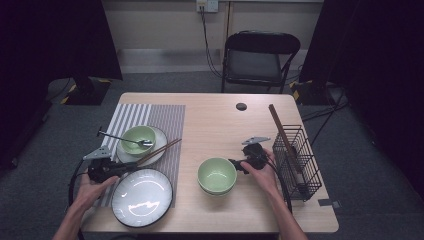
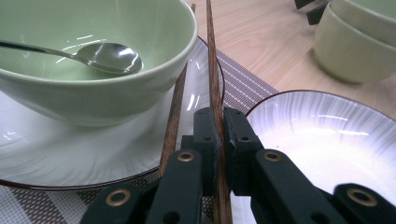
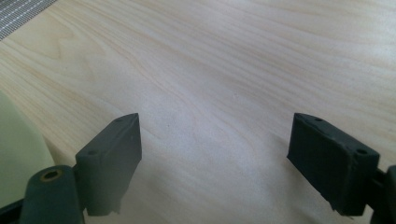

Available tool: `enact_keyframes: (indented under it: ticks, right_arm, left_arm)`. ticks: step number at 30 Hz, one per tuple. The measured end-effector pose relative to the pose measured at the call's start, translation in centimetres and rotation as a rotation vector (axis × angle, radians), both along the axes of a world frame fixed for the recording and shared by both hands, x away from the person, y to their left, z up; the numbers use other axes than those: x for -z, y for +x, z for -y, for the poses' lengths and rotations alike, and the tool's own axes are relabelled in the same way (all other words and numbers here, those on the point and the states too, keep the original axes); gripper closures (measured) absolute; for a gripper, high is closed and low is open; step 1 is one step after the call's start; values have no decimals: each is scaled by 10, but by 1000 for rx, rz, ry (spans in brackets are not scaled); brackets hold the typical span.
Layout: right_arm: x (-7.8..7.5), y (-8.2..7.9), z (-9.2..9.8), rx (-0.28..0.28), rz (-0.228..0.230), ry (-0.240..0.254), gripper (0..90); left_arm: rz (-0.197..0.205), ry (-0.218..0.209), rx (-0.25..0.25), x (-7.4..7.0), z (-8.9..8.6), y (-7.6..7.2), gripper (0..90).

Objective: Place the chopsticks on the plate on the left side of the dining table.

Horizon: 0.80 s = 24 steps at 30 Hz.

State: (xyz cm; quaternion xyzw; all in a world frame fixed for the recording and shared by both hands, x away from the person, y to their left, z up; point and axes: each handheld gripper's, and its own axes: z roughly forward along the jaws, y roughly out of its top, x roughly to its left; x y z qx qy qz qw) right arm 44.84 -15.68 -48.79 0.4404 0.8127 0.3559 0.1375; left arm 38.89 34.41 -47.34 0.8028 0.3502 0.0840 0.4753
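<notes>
Overhead, the left gripper (image 1: 131, 167) reaches between the small plate (image 1: 161, 150) and the large plate (image 1: 142, 197) on the striped mat (image 1: 167, 120), while the right gripper (image 1: 239, 164) sits beside the stacked green bowls (image 1: 217, 175). Along the left gripper's jaws, they are clamped on one brown wooden chopstick (image 2: 215, 74), whose partner (image 2: 175, 116) lies loose just beside it against the spoon bowl (image 2: 93, 60); lifting could drag that partner off the rim. Seen from the right gripper, its jaws stand wide apart over bare table (image 3: 233, 70), holding nothing.
</notes>
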Motion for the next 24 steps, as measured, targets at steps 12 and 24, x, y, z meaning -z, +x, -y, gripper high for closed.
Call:
enact_keyframes:
  ticks: [12,24]
  right_arm:
    - [10,-4,6,13,55,-18,168]
    - [13,-7,1,22,88,-51,144]
  left_arm:
    - [15,26,-13,3,2,0,845]
    - [25,57,-21,5,2,0,841]
